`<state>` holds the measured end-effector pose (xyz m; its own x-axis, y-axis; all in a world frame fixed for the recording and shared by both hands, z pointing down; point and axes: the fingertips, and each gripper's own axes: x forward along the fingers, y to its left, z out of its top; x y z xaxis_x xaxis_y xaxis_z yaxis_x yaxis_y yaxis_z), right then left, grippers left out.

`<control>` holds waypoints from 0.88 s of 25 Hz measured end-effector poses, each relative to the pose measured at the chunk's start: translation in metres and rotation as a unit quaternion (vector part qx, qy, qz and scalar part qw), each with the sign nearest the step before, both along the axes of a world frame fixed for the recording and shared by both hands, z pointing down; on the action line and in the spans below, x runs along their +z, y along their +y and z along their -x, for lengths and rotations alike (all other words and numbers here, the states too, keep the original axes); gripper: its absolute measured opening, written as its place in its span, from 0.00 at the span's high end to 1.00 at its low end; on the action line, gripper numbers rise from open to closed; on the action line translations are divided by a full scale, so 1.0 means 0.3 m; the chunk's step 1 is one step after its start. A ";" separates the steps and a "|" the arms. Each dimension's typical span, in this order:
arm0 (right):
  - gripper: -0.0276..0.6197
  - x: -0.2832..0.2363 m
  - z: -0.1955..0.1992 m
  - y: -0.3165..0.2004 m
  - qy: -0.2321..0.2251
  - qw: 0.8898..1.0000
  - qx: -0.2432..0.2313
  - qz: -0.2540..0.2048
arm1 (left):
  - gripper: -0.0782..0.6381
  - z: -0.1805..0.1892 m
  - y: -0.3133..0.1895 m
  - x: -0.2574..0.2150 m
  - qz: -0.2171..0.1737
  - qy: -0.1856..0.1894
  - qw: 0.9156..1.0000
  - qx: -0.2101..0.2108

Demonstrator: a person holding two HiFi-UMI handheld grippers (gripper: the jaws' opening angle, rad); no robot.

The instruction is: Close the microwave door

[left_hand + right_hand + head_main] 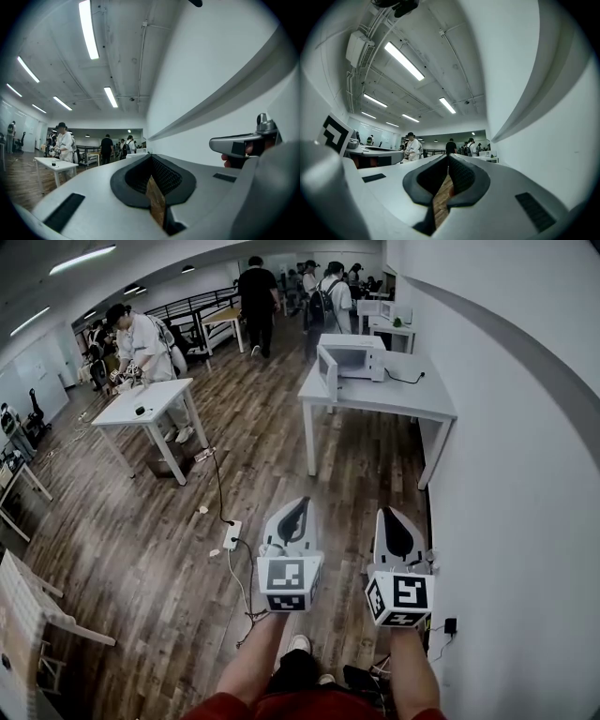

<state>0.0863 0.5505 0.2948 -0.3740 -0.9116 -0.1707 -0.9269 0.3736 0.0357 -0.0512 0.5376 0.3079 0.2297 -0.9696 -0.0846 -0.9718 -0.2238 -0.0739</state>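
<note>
While I hold them side by side near me, the left gripper (pixel 292 521) and right gripper (pixel 394 532) both have jaws closed on nothing; the microwave (pixel 356 359), its door (pixel 328 371) swung open, sits on the far table (pixel 398 397) by the right wall (pixel 525 474), well apart from them.

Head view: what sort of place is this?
Likely an open lab or workshop hall: plain white worktables on a wood-plank floor, a white box-shaped microwave on one, people standing about.
</note>
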 end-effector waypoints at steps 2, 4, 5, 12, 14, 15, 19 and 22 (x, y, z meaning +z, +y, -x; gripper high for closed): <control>0.91 0.016 -0.004 -0.031 0.001 1.000 0.002 0.002 | 0.85 -0.002 -0.031 0.014 0.000 0.001 1.000 0.001; 0.91 0.034 -0.001 -0.067 0.002 1.000 0.004 0.004 | 0.85 0.003 -0.070 0.031 0.001 0.004 1.000 0.001; 0.91 0.041 0.003 -0.087 0.004 1.000 0.005 0.005 | 0.85 0.008 -0.093 0.038 0.002 0.006 1.000 0.002; 0.91 0.053 0.074 -0.296 0.015 1.000 0.009 0.007 | 0.85 0.083 -0.307 0.059 0.003 0.014 1.000 0.003; 0.91 0.048 0.115 -0.377 0.020 1.000 0.008 0.007 | 0.85 0.124 -0.388 0.057 0.003 0.017 1.000 0.001; 0.91 0.043 0.138 -0.418 0.023 1.000 0.008 0.007 | 0.85 0.146 -0.428 0.053 0.002 0.018 1.000 0.000; 0.91 0.011 0.229 -0.569 0.028 1.000 0.010 0.003 | 0.85 0.227 -0.577 0.032 0.000 0.021 1.000 0.004; 0.91 -0.004 0.286 -0.678 0.030 0.999 0.012 -0.001 | 0.85 0.274 -0.679 0.020 -0.003 0.023 1.000 0.009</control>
